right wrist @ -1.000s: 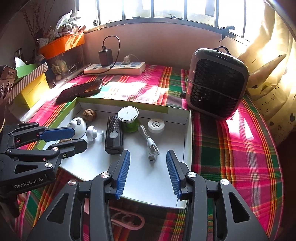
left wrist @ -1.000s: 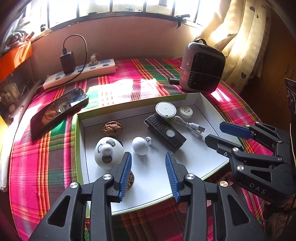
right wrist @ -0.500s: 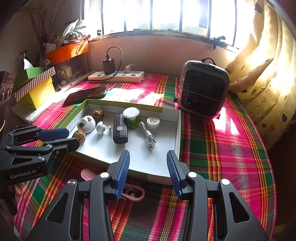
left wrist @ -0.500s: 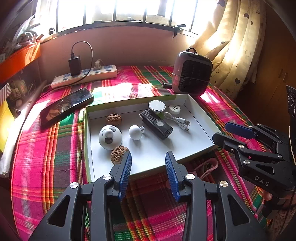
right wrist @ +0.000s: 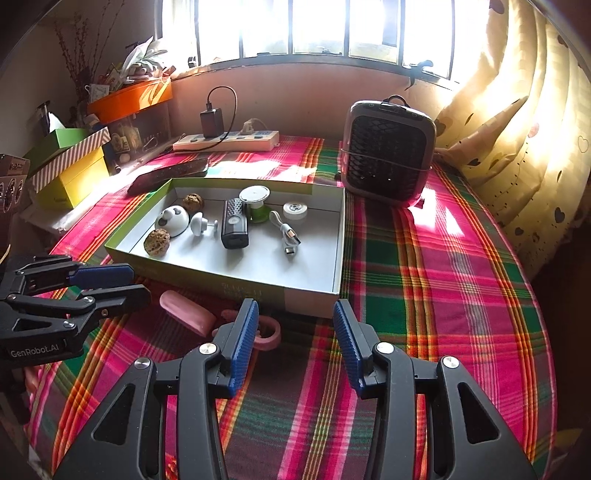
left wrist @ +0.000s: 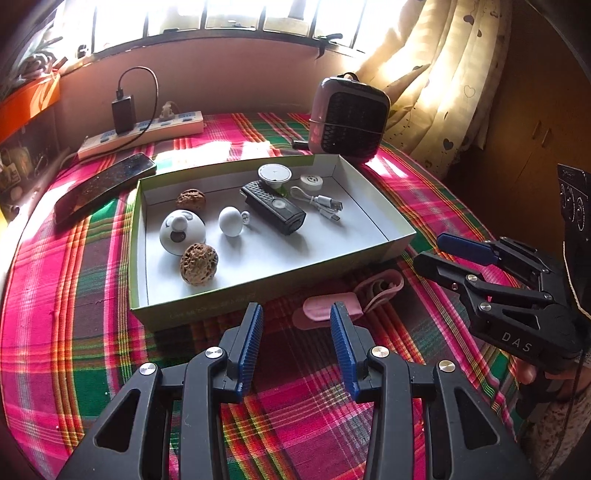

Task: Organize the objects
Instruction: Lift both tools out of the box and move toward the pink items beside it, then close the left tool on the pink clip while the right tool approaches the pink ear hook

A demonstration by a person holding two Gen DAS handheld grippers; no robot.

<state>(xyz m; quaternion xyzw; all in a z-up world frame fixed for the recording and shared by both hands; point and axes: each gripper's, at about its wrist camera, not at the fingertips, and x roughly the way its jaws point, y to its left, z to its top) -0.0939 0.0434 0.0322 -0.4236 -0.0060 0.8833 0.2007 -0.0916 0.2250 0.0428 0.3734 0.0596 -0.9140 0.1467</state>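
Covering the table [right wrist: 443, 280], plaid cloth; sunlit window [right wrist: 295, 26] behind.

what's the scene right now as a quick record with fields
surface: plaid tablecloth
box: shallow open box, white inside
in box: two walnuts, panda-faced white dome, white knob, black remote, white usb cable, round white puck
outside box: pink strapped item by its near wall; phone at far left corner
behind: heater, power strip
left tongs: open, empty
right tongs: open, empty
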